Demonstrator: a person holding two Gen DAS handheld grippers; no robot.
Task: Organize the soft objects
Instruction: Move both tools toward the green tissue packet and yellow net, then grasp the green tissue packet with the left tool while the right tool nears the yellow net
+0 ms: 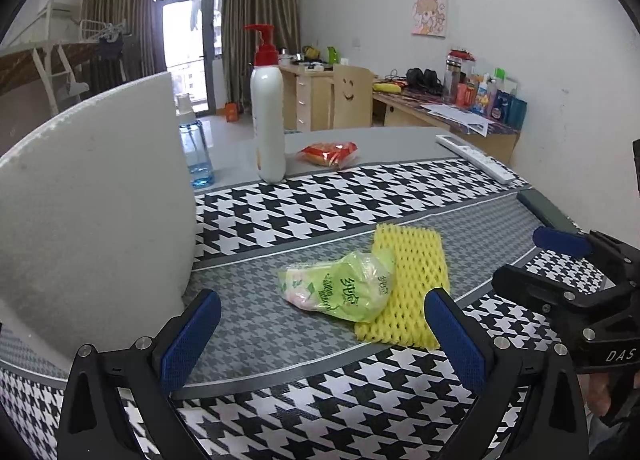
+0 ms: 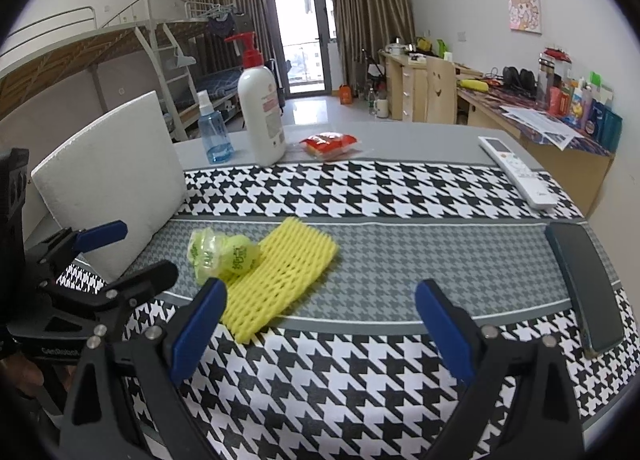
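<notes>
A green tissue pack [image 1: 340,290] [image 2: 222,254] lies on the table runner, resting partly on a yellow foam net [image 1: 408,280] [image 2: 276,280]. A white foam block [image 1: 92,212] [image 2: 112,180] stands at the left. A red snack packet [image 1: 328,152] [image 2: 330,144] lies farther back. My left gripper [image 1: 322,334] is open and empty, just short of the tissue pack. My right gripper [image 2: 320,320] is open and empty, to the right of the net. Each gripper shows in the other's view, the right [image 1: 560,260] and the left [image 2: 116,248].
A white pump bottle [image 1: 268,124] [image 2: 260,108] and a blue spray bottle [image 1: 196,144] [image 2: 214,132] stand at the back. A white remote [image 1: 476,156] [image 2: 516,168] and a dark phone [image 1: 548,208] [image 2: 584,288] lie on the right of the table.
</notes>
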